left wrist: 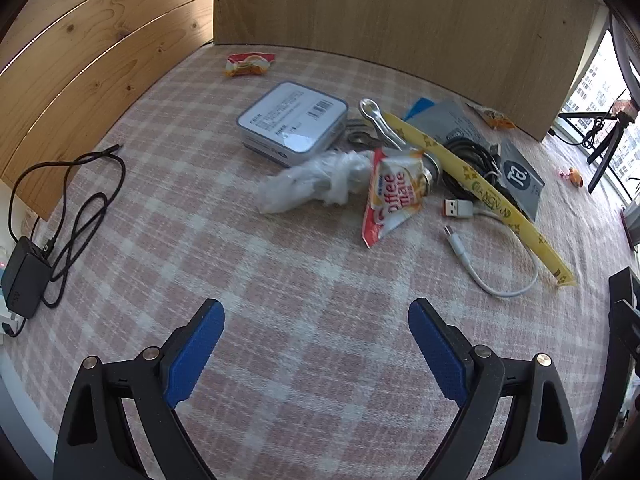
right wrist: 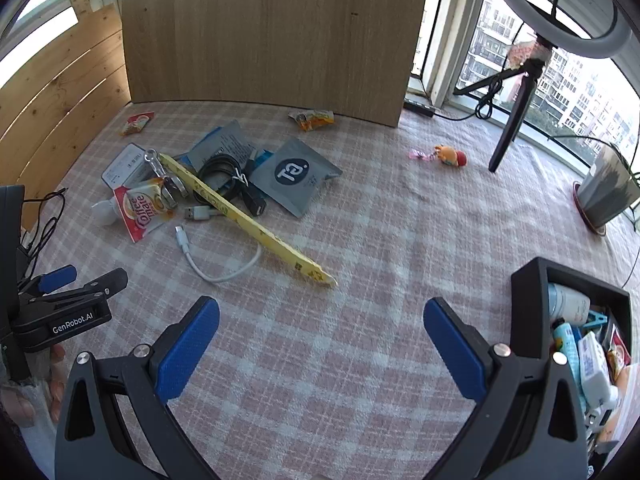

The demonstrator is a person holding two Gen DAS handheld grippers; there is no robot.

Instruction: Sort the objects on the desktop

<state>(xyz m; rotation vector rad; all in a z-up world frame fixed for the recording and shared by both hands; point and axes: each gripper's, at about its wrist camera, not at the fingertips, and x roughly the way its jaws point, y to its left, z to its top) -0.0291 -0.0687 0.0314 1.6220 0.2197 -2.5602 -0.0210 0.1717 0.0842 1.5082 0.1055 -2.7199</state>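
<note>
So both claws are spread wide and holding nothing. The left gripper (left wrist: 316, 312) hovers over bare checkered cloth near the front edge of the desk (left wrist: 280, 280), its two blue pads (left wrist: 196, 352) touching nothing. Same for the right gripper (right wrist: 322, 312), jaws fully apart over the cloth, with nothing between them.

Going outward from there, the pile sits toward the back left of the desk. Count so far: one long yellow strip (left wrist: 480, 188) lying diagonally across the heap, one short white USB cable (left wrist: 492, 264) curled just in front of it, and one Coffee mate sachet (left wrist: 394, 196) touching a crumpled clear plastic wrapper (left wrist: 316, 184). Behind those is one white box (left wrist: 294, 122) with a barcode label, one metal spoon (left wrist: 380, 120) leaning over the pile, and one bundle of black cable (right wrist: 228, 178). There are two grey pouches: one with a round logo (right wrist: 294, 176) and one behind it (right wrist: 228, 146).

Two small snack packets lie along the back edge by the wooden board, a red-orange one (left wrist: 249, 64) and another further right (right wrist: 312, 118). One little orange toy (right wrist: 450, 156) sits alone, well apart toward the right side.

At the front right corner there's one black bin (right wrist: 532, 280) already stuffed with items. At the left edge sits one black charger (left wrist: 24, 280) with its cord.
</note>
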